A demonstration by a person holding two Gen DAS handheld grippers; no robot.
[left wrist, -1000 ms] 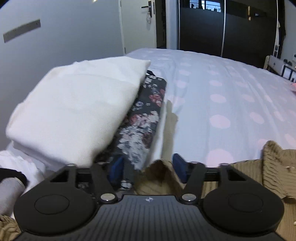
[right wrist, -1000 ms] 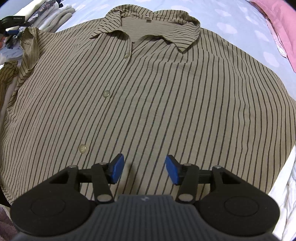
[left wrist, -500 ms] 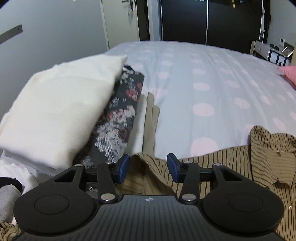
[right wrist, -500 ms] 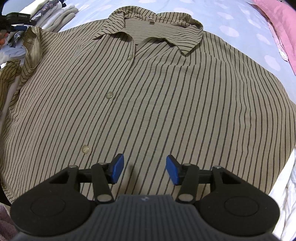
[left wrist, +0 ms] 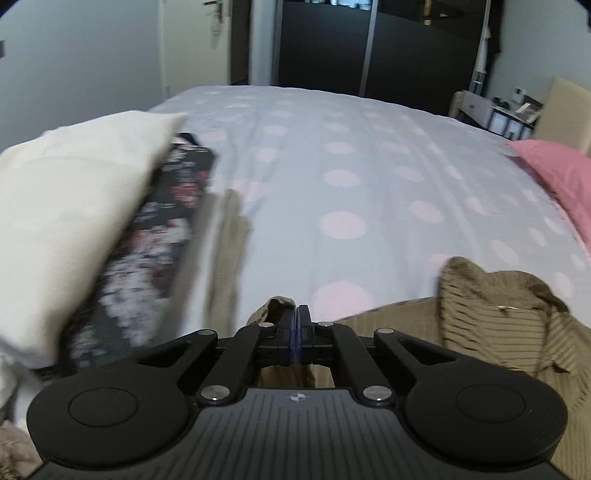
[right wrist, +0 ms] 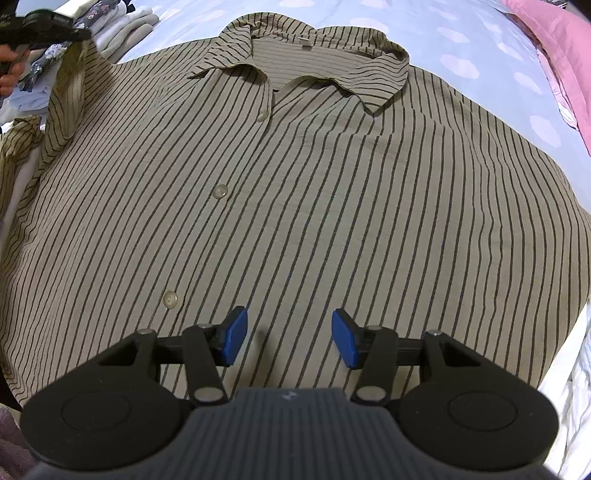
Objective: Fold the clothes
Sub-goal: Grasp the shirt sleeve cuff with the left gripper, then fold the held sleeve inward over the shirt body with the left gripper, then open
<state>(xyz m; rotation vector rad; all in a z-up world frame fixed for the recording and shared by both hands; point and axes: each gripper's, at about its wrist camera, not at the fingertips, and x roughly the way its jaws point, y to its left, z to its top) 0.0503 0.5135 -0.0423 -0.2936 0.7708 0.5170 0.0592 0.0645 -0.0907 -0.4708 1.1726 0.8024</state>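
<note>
An olive-tan shirt with dark stripes [right wrist: 314,192] lies spread face up on the bed, collar [right wrist: 306,48] at the far end. My right gripper [right wrist: 288,338] is open and empty, hovering over the shirt's lower front near a button [right wrist: 170,299]. My left gripper [left wrist: 296,332] is shut on the shirt's shoulder edge [left wrist: 277,306], lifting it; the collar shows at right [left wrist: 495,295]. The left gripper also appears at the top left of the right wrist view [right wrist: 48,29].
A stack of folded clothes lies at the left: a white piece [left wrist: 74,206] over a dark floral one [left wrist: 155,243]. The bedsheet is lilac with pale dots [left wrist: 351,192]. A pink pillow [left wrist: 554,173] lies at the right. A dark wardrobe [left wrist: 369,48] stands beyond.
My left gripper has closed on the shirt's shoulder edge and raised it, swinging right. The right gripper has stayed open, almost still over the shirt.
</note>
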